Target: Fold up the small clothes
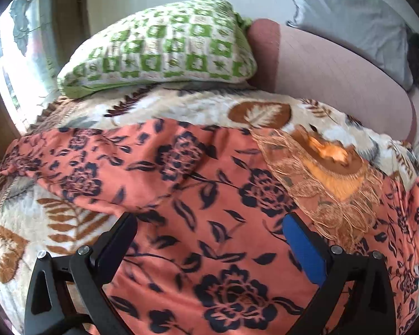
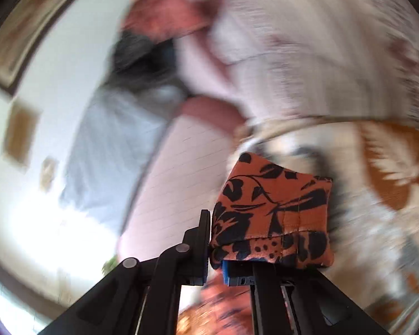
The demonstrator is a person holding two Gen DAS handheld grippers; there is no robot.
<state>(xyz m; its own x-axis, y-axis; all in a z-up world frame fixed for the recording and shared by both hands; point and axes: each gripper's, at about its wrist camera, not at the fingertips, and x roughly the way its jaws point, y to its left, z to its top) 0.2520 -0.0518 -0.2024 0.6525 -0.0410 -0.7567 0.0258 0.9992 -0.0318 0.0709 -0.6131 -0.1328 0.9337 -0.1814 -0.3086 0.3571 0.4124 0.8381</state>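
**Right gripper pinches a fold of the floral garment; left gripper spread above it**

Nearest the right wrist camera, the right gripper (image 2: 213,240) has its jaws pressed together on a bunched fold of the orange garment with dark navy flowers (image 2: 273,212). The cloth is clamped between the blue pads and drapes over the right-hand finger, its stitched hem showing along the lower edge. More of the same fabric hangs blurred below the fingers. Everything behind is smeared: a pink sofa cushion (image 2: 181,173), a pale grey pillow (image 2: 111,145) and a cream blanket with brown leaf prints (image 2: 377,167).

In the left wrist view, the left gripper (image 1: 209,223) has its jaws spread wide, with nothing between them; the blue pad shows on the right-hand finger. It hangs tilted down over the garment (image 1: 181,184), which lies spread across the leaf-print blanket (image 1: 181,106) and fills most of the lower picture. Whether the fingertips touch the cloth cannot be told. A tan lace-trimmed sheer part (image 1: 321,184) lies on the garment's right side, with the blanket's orange pattern showing through it.

Beyond the blanket rests a green and white checked pillow (image 1: 159,47), touching its far edge. To its right are the pink sofa seat (image 1: 335,69) and the grey pillow (image 1: 349,14).
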